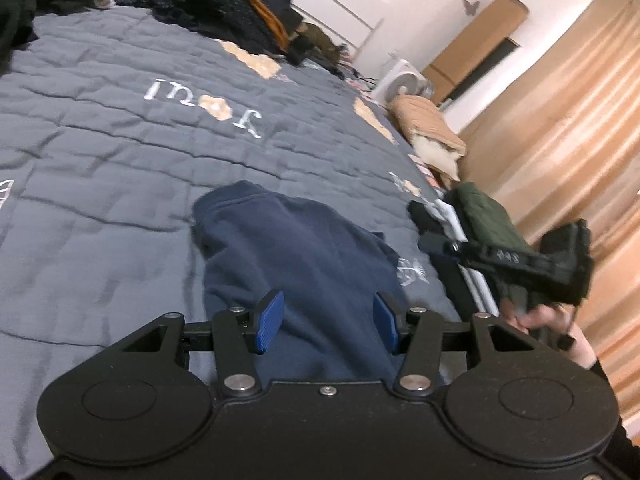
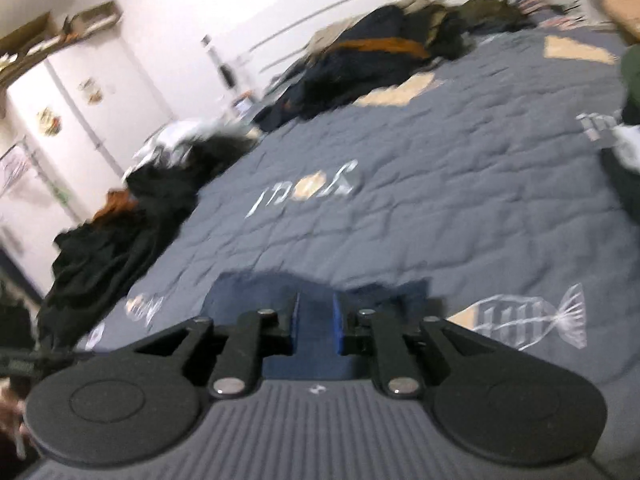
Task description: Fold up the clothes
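Navy garment (image 1: 304, 264) lies on the bed's grey quilt (image 1: 100, 152), right in front of you, bunched and partly doubled over, one rounded end pointing away. Looks like sweatshirt-weight knit, though motion blur in the right wrist view makes the exact kind hard to call.

Left tongs (image 1: 328, 322) stand wide, blue pads either side of the cloth and nothing pinched — they hover over the near part of the garment. Right tongs (image 2: 316, 326) are narrow with a gap showing between the pads; navy cloth fills that gap in view, but you cannot tell whether it is pinched or just lying behind. In the left view the right gripper sits off to the garment's right, by the folded stack (image 1: 472, 224) at the bed edge.

Handling, as a judgement: soft, limp, moderately weighty for clothing, not slippery, not fragile. It will sag and drag on the quilt if you lift it by one point, and layers will slide over each other. Take it at edges and corners — hem, cuff or shoulder seam — where the fabric is thicker and the pads bite a single ply. Pinch shallow; a deep bite may catch the quilt too.

Unfolded dark clothes (image 2: 120, 224) are heaped at the far left, and another pile (image 1: 224, 12) lies across the far end. Whether this garment is mid-fold or just laid down, the frames do not settle.
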Motion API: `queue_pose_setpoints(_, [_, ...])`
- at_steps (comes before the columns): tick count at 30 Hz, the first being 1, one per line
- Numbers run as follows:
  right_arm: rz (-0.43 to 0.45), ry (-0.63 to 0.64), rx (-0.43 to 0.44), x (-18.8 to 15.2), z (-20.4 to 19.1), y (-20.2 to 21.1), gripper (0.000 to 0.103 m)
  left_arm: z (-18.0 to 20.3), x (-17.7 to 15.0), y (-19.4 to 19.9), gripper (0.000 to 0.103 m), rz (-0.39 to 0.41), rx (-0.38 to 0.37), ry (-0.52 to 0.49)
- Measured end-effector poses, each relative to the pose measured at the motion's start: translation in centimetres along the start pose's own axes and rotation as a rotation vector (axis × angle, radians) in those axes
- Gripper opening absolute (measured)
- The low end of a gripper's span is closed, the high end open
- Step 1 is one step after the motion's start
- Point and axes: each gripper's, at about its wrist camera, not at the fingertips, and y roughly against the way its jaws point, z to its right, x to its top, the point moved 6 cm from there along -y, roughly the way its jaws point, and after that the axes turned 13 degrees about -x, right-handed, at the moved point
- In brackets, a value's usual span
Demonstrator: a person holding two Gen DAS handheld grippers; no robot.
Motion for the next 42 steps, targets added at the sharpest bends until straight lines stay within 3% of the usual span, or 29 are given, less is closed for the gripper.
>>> queue_pose_setpoints(5, [0.007, 0.028, -0.089, -1.4, 0.1, -2.2, 0.022, -1.4, 0.9, -0.1, 0.05, 0.037, 0.046, 0.027])
queue_pose_setpoints(12, [-0.034, 0.022, -0.105, -1.8, 1.1, -2.6, 0.024, -5.0, 3.1, -1.2, 0.05, 0.046, 0.125, 0.07])
queue_pose_setpoints(17, [-0.041, 0.016, -0.098, -2.0, 1.3, -3.0, 0.027, -7.5, 4.3, -3.2, 0.051, 0.014, 0.136, 0.091])
queue_pose_setpoints(21, [-0.046, 0.009, -0.09, -2.2, 1.4, -3.3, 0.03, -9.0, 5.0, -4.7, 0.051, 0.001, 0.099, 0.118])
queue_pose_setpoints(23, [-0.049, 0.002, -0.084, -2.3, 1.6, -3.5, 0.031, -9.4, 5.1, -5.2, 0.045, 0.002, 0.07, 0.128])
queue_pose_setpoints(24, [-0.052, -0.002, -0.083, -2.3, 1.7, -3.6, 0.031, -9.6, 5.2, -5.5, 0.037, 0.003, 0.055, 0.133])
queue_pose_setpoints(25, [-0.055, -0.007, -0.081, -2.4, 1.8, -3.7, 0.031, -9.9, 5.3, -5.8, 0.019, 0.003, 0.041, 0.139])
queue_pose_setpoints(26, [-0.057, -0.01, -0.078, -2.4, 1.9, -3.7, 0.031, -9.8, 5.5, -5.9, 0.012, 0.008, 0.026, 0.13])
queue_pose_setpoints(29, [-0.057, -0.025, -0.081, -2.4, 2.2, -4.0, 0.031, -8.9, 6.5, -5.9, 0.008, 0.042, -0.017, 0.068])
queue_pose_setpoints(33, [-0.042, -0.054, -0.072, -2.3, 2.6, -4.0, 0.031, -8.1, 7.9, -6.0, 0.008, 0.114, -0.035, 0.021])
queue_pose_setpoints(37, [-0.04, -0.065, -0.068, -2.4, 2.8, -4.2, 0.031, -9.4, 7.0, -7.6, 0.01, 0.066, 0.027, 0.029])
queue_pose_setpoints(42, [-0.038, -0.07, -0.058, -2.3, 2.8, -3.9, 0.031, -10.3, 6.8, -6.0, 0.028, 0.061, 0.056, 0.093])
